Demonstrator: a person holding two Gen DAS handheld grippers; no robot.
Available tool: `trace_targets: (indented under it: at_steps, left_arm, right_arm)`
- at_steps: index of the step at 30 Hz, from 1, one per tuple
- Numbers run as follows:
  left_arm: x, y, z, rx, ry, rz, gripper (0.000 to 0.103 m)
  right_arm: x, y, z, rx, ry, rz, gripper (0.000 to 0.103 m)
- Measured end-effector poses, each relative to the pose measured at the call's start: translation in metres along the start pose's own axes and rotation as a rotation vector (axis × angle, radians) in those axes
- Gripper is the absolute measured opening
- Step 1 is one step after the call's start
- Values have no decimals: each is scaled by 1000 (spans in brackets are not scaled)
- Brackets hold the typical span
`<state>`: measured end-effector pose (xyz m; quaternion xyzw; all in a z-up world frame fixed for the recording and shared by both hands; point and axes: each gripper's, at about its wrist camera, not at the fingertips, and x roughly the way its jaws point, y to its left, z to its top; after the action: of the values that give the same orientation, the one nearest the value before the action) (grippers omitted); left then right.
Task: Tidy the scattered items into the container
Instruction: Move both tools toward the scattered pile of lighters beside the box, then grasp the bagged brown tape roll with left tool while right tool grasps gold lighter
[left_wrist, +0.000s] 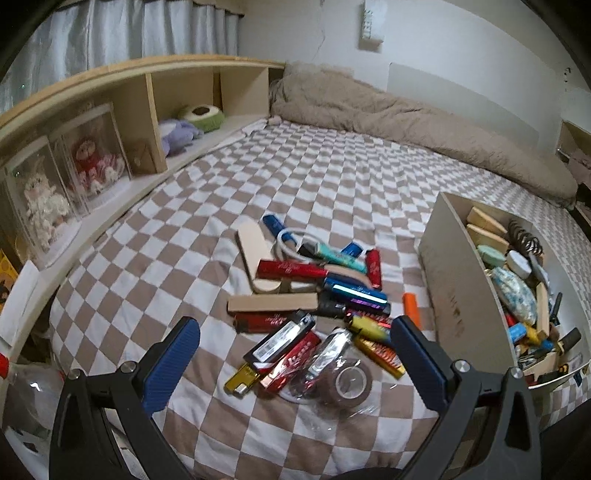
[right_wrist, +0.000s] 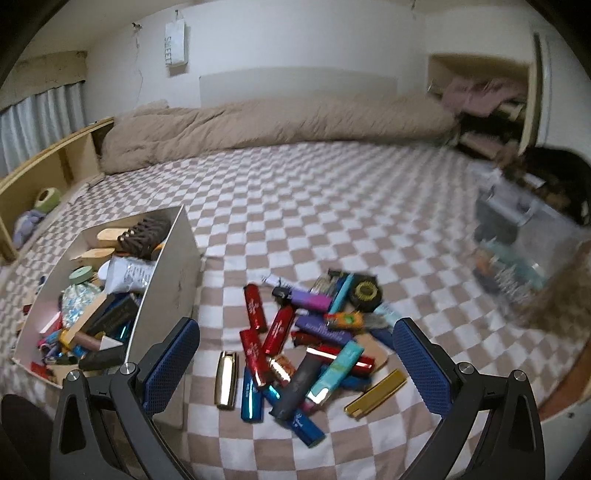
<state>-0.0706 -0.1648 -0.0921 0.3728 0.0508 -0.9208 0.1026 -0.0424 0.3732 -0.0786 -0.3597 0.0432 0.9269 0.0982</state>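
Note:
Lighters, wooden blocks and small packets lie in a pile (left_wrist: 314, 291) on the checked bedsheet. My left gripper (left_wrist: 295, 334) stands open over the pile's near end, above a roll of tape in clear wrap (left_wrist: 347, 384). The white box (left_wrist: 447, 280), part full of mixed items, sits to the right of that pile. In the right wrist view a second pile (right_wrist: 306, 343) of red, blue, teal and gold lighters lies just right of the same box (right_wrist: 173, 258). My right gripper (right_wrist: 295, 334) hangs open above this pile with nothing between its fingers.
A beige duvet (left_wrist: 406, 118) lies rolled along the far wall. A wooden shelf (left_wrist: 155, 110) with soft toys and doll boxes runs along the left. A clear plastic bin (right_wrist: 524, 251) stands blurred at the right edge of the bed.

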Motion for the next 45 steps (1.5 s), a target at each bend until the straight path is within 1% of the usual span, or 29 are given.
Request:
trace_targets:
  at_steps: [3, 4, 8, 12, 14, 17, 19, 21, 23, 28, 31, 34, 38, 39, 40, 42, 44, 45]
  left_arm:
    - [7, 3, -4, -4, 32, -21, 103]
    - [10, 3, -6, -6, 46, -36, 103]
    - [20, -2, -10, -5, 111, -112, 103]
    - [30, -14, -14, 20, 168, -144, 103]
    - [36, -21, -16, 28, 213, -165, 103]
    - [50, -32, -20, 44, 304, -206, 103]
    - [59, -39, -23, 79, 349, -195, 103]
    - [65, -45, -26, 117, 372, -170, 103]
    - [71, -49, -28, 137, 401, -166, 103]
    - [77, -45, -32, 118, 457, -187, 103]
    - [79, -43, -33, 105, 472, -193, 101]
    - [81, -43, -34, 99, 487, -187, 94]
    - [83, -44, -32, 99, 496, -173, 93]
    - [82, -43, -32, 100, 495, -167, 90]
    - [82, -43, -32, 101, 493, -159, 85]
    - [82, -43, -32, 104, 488, -141, 81]
    - [81, -43, -32, 103, 484, -139, 76]
    - [81, -45, -33, 101, 484, -148, 71]
  right_arm:
    - [13, -5, -7, -81, 35, -102, 103]
    - [16, -8, -10, -95, 46, -115, 103]
    - [30, -27, -23, -72, 93, -92, 103]
    - [42, -42, -31, -49, 109, -126, 103]
    - [50, -47, -36, -45, 128, -134, 103]
    - [58, -49, -43, -50, 149, -132, 103]
    - [62, -49, -46, -56, 155, -128, 103]
    - [65, -49, -48, -64, 157, -121, 103]
    - [66, -49, -51, -75, 156, -119, 103]
    - [68, -53, -55, -95, 158, -99, 103]
    - [70, -56, -58, -124, 159, -35, 103]
    - [72, -57, -62, -189, 169, -9, 103]
    - [74, -62, -66, -300, 179, -8, 103]
    - [76, -64, -67, -315, 192, -7, 103]
    - [79, -67, -69, -326, 209, -6, 103]
    - [87, -76, -72, -330, 236, 0, 103]
    - [91, -85, -74, -311, 244, 46, 103]
    - [93, -89, -74, -302, 245, 71, 103]
